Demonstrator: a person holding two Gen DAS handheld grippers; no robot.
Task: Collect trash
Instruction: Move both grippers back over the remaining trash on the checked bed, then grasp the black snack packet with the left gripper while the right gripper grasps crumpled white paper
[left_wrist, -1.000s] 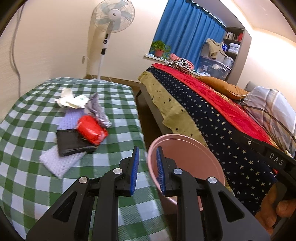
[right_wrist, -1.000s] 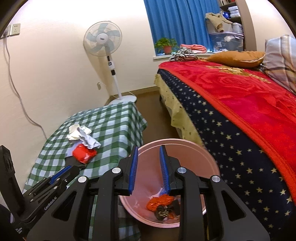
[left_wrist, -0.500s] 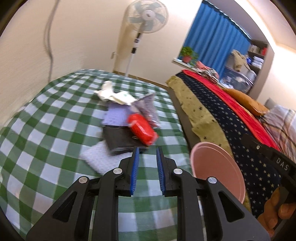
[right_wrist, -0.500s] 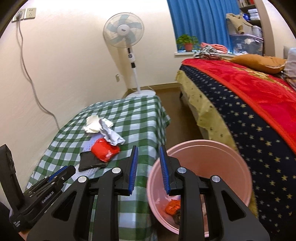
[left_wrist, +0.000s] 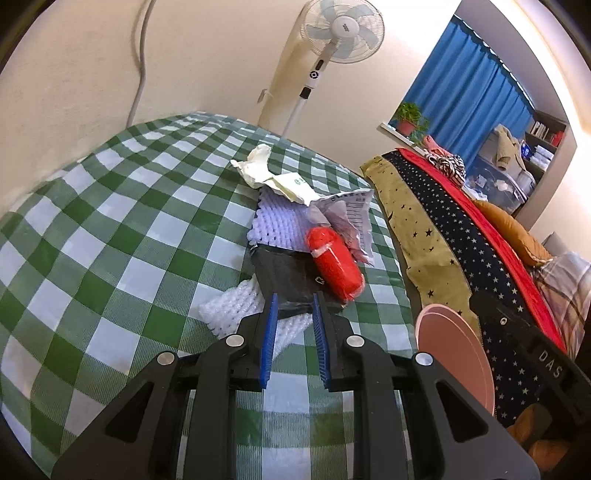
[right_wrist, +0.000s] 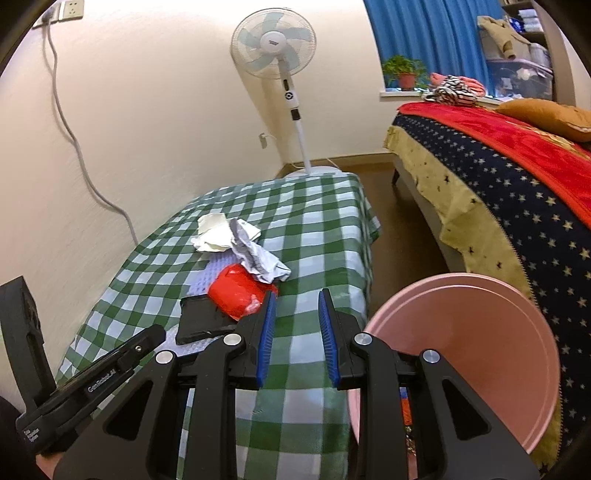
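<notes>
The left gripper (left_wrist: 293, 312), released, hovers at the black packet (left_wrist: 282, 277) beside the red wrapper (left_wrist: 336, 264); the right gripper (right_wrist: 297, 315), also released, hangs near the pink bin (right_wrist: 476, 354).

Low table (left_wrist: 110, 229) under green-white checked cloth. Litter clustered near its bed-side edge: white foam sheet (left_wrist: 229, 310) nearest, black packet (left_wrist: 284, 277) overlapping it, red wrapper (left_wrist: 336, 262) on top; lavender foam mesh (left_wrist: 280, 225), crumpled papers (left_wrist: 269, 173) beyond.
</notes>
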